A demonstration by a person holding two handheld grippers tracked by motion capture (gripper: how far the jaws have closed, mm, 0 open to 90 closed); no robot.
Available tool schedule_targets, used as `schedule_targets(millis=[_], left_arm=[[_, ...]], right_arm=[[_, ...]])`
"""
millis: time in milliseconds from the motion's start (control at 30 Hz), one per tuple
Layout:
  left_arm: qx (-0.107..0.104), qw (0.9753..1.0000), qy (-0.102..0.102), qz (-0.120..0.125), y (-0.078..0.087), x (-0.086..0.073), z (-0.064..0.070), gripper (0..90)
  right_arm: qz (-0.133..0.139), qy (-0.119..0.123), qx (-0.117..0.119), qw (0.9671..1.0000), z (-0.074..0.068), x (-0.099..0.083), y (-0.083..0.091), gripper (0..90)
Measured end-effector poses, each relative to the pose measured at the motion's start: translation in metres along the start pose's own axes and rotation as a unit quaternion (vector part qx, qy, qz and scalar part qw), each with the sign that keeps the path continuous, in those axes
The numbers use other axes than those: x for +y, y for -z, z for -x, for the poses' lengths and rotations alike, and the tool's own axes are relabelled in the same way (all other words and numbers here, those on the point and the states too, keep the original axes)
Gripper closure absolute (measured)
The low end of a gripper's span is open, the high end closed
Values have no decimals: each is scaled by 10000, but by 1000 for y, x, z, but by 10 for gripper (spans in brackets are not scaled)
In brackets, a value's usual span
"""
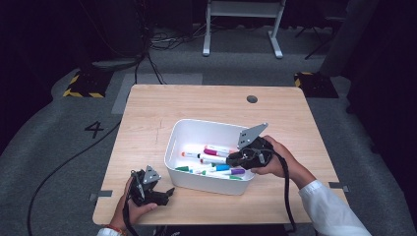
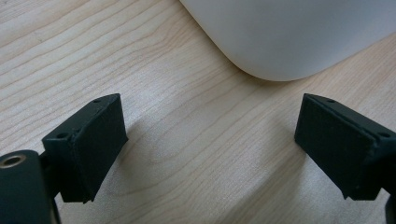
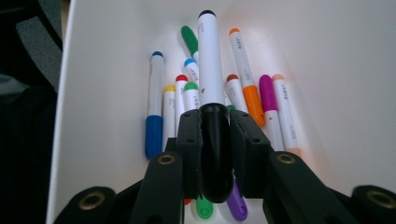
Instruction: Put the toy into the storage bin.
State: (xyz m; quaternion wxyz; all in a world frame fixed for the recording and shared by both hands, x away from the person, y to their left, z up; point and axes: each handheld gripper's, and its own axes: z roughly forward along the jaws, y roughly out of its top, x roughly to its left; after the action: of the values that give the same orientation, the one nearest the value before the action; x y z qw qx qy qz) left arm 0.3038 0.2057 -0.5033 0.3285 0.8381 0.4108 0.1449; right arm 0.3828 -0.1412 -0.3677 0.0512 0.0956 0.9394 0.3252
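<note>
Here the right gripper clamps a black-capped marker, its lettering unreadable.

High view overhead, gripper views close (sharing bin)

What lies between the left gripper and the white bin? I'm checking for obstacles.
Only bare wooden table: the left gripper view shows the left gripper open, the white bin just ahead.

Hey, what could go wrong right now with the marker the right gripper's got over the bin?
The right gripper pinches the black-capped marker by its cap alone, so the white barrel might pull free and drop. Its tip hangs near the other markers and the white bin wall, so a swing could knock them. The left gripper rests open, not steadying the bin.
</note>
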Motion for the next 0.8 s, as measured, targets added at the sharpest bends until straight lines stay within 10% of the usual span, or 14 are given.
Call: schedule_targets(millis=[200, 800], left_arm=[[0, 10000, 1, 2, 0, 0, 0, 90], [-10, 10000, 3, 2, 0, 0, 0, 90]], right_arm=[[-99, 90, 151, 9998, -6, 2, -4, 746], [768, -224, -863, 9931, -4, -6, 39, 437]])
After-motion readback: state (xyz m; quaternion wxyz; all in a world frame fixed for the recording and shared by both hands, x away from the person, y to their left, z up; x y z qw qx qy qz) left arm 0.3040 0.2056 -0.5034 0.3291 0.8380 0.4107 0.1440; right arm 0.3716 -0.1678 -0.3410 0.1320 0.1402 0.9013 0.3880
